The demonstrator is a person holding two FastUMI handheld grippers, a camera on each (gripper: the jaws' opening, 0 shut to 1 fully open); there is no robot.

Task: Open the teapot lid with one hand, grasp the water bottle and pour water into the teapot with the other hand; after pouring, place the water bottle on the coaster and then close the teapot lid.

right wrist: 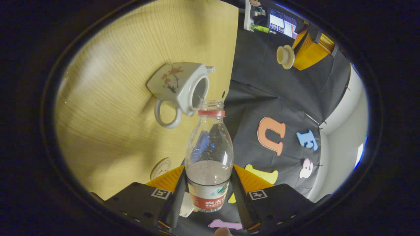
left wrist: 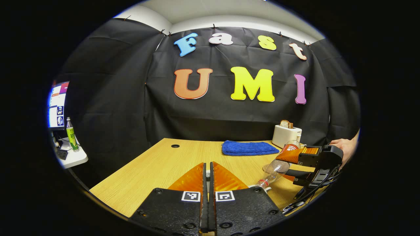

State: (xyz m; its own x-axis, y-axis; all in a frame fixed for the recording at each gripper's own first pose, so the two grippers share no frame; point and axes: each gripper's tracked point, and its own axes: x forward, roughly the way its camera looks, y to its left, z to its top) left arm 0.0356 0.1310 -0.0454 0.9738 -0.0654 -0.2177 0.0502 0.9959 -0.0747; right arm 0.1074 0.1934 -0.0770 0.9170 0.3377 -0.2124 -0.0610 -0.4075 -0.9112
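In the right gripper view, the two fingers (right wrist: 177,196) of the right gripper (right wrist: 208,196) press on the two sides of the bottle (right wrist: 209,154), at its labelled lower part, so the bottle is gripped firmly. The bottle has no cap, and a little water lies inside it against the label end. Its open mouth is just beside the opening of the teapot (right wrist: 178,86), close to the rim. The teapot stands on the table (right wrist: 108,131) with no lid on it; its handle is on the side toward the gripper, and a small spout shows on the far side. A round coaster (right wrist: 161,168) lies on the table near the gripper, apart from the teapot. Far beyond the teapot, the left gripper (right wrist: 297,52) holds the lid (right wrist: 284,56) at the tips of its fingers.

In the left gripper view, the left gripper's fingers (left wrist: 193,178) are almost together, with a very thin gap between them; the lid itself is hidden here. Beyond the fingers, the bottle (left wrist: 277,167) is tilted with its neck down toward the teapot, of which a small white part is visible. The right gripper (left wrist: 295,165) clamps it, and a hand (left wrist: 344,147) holds that gripper. Behind the bottle, a blue cloth (left wrist: 247,148) lies on the table and a toaster (left wrist: 287,135) with bread in it stands.
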